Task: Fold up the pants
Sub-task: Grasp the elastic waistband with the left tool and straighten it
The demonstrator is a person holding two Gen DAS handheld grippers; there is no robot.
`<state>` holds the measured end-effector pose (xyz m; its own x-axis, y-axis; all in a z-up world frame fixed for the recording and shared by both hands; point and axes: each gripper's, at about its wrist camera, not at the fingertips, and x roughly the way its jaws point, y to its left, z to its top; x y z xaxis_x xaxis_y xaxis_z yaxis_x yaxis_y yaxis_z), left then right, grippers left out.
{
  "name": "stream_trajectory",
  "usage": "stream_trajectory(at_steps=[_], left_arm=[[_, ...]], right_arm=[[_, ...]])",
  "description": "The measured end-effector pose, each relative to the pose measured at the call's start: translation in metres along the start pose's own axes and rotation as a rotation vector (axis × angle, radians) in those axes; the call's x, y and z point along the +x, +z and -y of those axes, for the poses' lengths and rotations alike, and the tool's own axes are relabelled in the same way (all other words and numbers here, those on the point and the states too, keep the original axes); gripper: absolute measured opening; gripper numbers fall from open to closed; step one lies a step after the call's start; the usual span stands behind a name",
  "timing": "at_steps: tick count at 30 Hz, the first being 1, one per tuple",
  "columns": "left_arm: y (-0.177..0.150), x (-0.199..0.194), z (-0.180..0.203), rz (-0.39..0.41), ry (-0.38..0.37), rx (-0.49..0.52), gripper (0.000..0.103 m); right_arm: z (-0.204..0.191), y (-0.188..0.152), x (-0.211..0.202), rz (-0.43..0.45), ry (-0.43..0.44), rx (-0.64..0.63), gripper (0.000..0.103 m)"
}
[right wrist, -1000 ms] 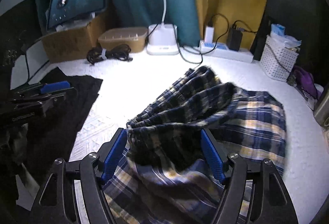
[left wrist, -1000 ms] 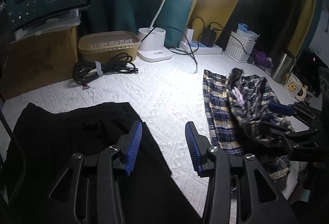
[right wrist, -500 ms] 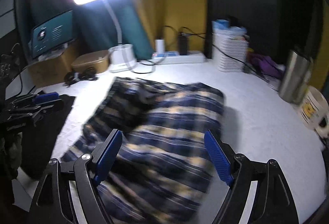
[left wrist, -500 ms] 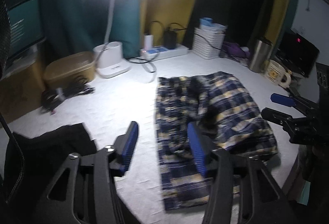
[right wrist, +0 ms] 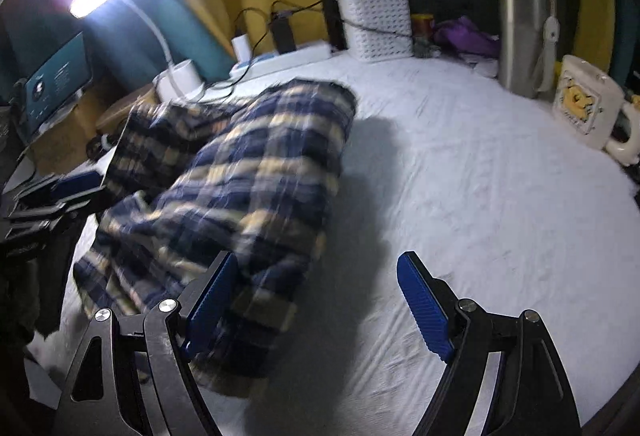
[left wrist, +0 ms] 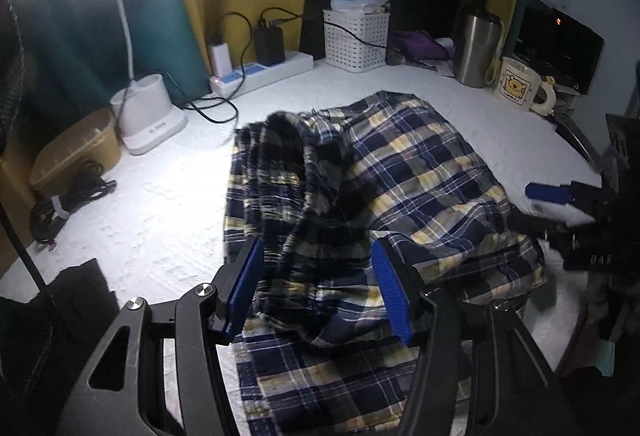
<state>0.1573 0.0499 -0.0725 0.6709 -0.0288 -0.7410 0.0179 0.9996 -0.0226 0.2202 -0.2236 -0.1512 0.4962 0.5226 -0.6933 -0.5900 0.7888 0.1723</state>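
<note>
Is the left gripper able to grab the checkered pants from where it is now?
Probably yes. The left gripper has its jaws open, with a bunched fold of the plaid pants lying right between its blue fingers. Nothing sits in the way.

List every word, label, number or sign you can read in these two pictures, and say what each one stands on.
Nothing can be read for certain.
Lamp base: a short grey word, too small to read.
Mug: a bear picture with a line of print beneath it, too blurred to read.
Screen: pale lines of text, too blurred to read.
Right gripper, seen from the left wrist: pale letters on its body, too dim to read.
</note>
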Motion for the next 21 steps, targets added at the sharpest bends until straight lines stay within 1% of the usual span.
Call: stream_trajectory(at_steps=[1, 3, 4, 5, 6, 8, 12, 14, 16, 17, 18, 20, 21], left_arm=[[0.0, 0.003, -0.002, -0.001, -0.002, -0.006, 0.055], [0.001, 0.009, -0.005, -0.008, 0.004, -0.006, 0.035], [0.002, 0.013, -0.008, -0.022, 0.014, -0.005, 0.016], [0.003, 0.017, -0.012, -0.033, 0.023, -0.016, 0.015], [0.003, 0.02, -0.019, -0.03, 0.017, -0.039, 0.014], [0.003, 0.023, -0.027, -0.033, 0.031, -0.053, 0.011], [0.002, 0.027, -0.038, -0.03, 0.035, -0.067, 0.01], [0.003, 0.025, -0.04, -0.023, 0.044, -0.072, 0.01], [0.007, 0.02, -0.045, 0.0, 0.042, -0.095, 0.01], [0.008, 0.018, -0.047, 0.01, 0.042, -0.096, 0.01], [0.009, 0.015, -0.048, 0.022, 0.044, -0.096, 0.01], [0.01, 0.013, -0.05, 0.031, 0.046, -0.096, 0.01], [0.01, 0.013, -0.051, 0.031, 0.045, -0.096, 0.01]], right_arm=[[-0.004, -0.004, 0.003, -0.007, 0.007, -0.011, 0.083], [-0.011, -0.009, 0.008, -0.023, -0.002, -0.036, 0.083], [-0.015, -0.013, 0.011, -0.03, -0.023, -0.056, 0.083], [-0.021, -0.018, 0.014, -0.041, -0.063, -0.086, 0.083], [-0.024, -0.02, 0.016, -0.043, -0.085, -0.11, 0.082], [-0.03, -0.024, 0.014, -0.039, -0.12, -0.146, 0.083], [-0.031, -0.027, 0.006, -0.028, -0.148, -0.159, 0.083], [-0.028, -0.027, 0.001, -0.022, -0.15, -0.142, 0.083], [-0.024, -0.026, -0.006, -0.013, -0.123, -0.105, 0.082], [-0.021, -0.025, -0.008, -0.01, -0.093, -0.079, 0.079], [-0.018, -0.025, -0.009, -0.012, -0.063, -0.056, 0.073], [-0.013, -0.025, -0.007, -0.026, -0.001, 0.005, 0.067], [-0.013, -0.027, -0.006, -0.03, 0.018, 0.022, 0.062]])
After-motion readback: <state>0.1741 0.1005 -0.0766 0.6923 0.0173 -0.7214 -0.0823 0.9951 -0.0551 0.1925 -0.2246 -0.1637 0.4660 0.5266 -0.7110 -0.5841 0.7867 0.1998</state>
